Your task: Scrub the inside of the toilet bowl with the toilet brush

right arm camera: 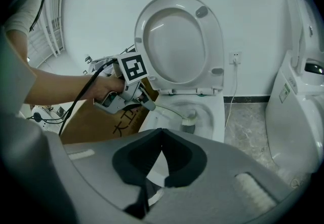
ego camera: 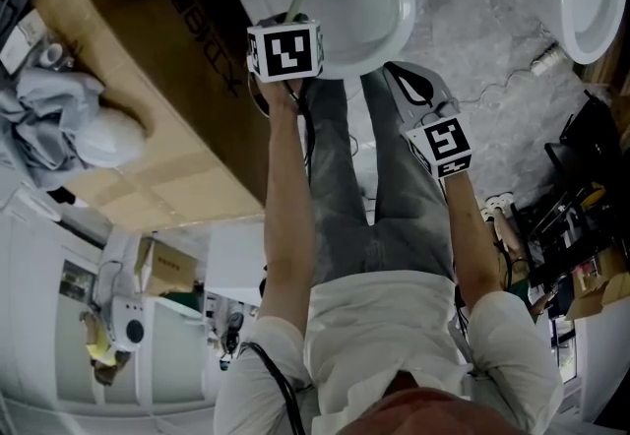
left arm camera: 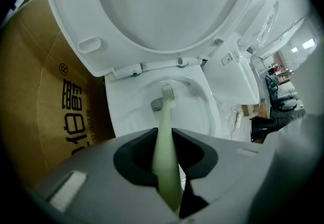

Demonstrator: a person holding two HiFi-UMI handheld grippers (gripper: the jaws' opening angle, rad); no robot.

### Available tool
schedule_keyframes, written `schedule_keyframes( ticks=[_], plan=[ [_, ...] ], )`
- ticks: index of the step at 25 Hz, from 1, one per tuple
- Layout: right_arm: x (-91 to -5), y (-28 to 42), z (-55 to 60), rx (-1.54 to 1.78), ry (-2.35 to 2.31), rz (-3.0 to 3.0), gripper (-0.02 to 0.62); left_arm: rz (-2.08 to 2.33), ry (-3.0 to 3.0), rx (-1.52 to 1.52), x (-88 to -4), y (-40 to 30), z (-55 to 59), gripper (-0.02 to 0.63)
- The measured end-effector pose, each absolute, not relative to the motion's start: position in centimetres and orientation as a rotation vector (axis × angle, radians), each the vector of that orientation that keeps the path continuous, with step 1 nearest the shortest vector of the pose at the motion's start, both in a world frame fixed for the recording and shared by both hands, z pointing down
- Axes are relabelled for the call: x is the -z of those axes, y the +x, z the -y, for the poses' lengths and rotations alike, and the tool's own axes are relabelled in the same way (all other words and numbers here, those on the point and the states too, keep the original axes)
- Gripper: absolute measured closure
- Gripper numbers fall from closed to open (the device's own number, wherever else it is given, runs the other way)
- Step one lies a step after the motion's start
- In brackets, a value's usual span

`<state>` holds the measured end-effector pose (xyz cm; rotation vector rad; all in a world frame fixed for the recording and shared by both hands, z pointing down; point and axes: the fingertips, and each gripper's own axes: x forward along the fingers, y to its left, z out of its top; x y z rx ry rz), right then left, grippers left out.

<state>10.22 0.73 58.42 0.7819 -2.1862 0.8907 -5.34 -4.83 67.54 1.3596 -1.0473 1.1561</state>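
Note:
The white toilet bowl (ego camera: pixel 394 0) stands with seat and lid (left arm camera: pixel 162 10) raised. My left gripper (left arm camera: pixel 167 167) is shut on the pale green handle of the toilet brush (left arm camera: pixel 165 116); the bristle head (left arm camera: pixel 167 91) is down inside the bowl (left arm camera: pixel 126 111) near the drain. In the right gripper view the left gripper (right arm camera: pixel 126 94) is at the bowl's left rim and the brush head (right arm camera: pixel 189 119) touches the inner wall. My right gripper (right arm camera: pixel 161 162) is held back in front of the toilet, shut with nothing in it. In the head view the left gripper (ego camera: pixel 293 15) is over the bowl, the right gripper (ego camera: pixel 418 93) beside the person's legs.
A large cardboard box (ego camera: pixel 148 108) stands against the toilet's left side. A second white toilet (right arm camera: pixel 298 116) is to the right. A power strip and cable (ego camera: pixel 546 59) lie on the grey marbled floor, with dark equipment (ego camera: pixel 581 197) further right.

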Motion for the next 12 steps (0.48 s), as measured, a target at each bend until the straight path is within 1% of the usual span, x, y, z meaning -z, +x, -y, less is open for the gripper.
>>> schedule_keyframes(
  ticks=[6,12],
  plan=[
    [-58.4,10.7,-1.1,-0.903,0.805,2.178,0.591,1.044,1.443,-0.947,-67.3,-1.5,4.9,0.506],
    [-58.4,10.7,-1.7,-0.907,0.816,2.179,0.591,1.007,1.479,-0.926,-67.4,0.4,4.0,0.508]
  ],
)
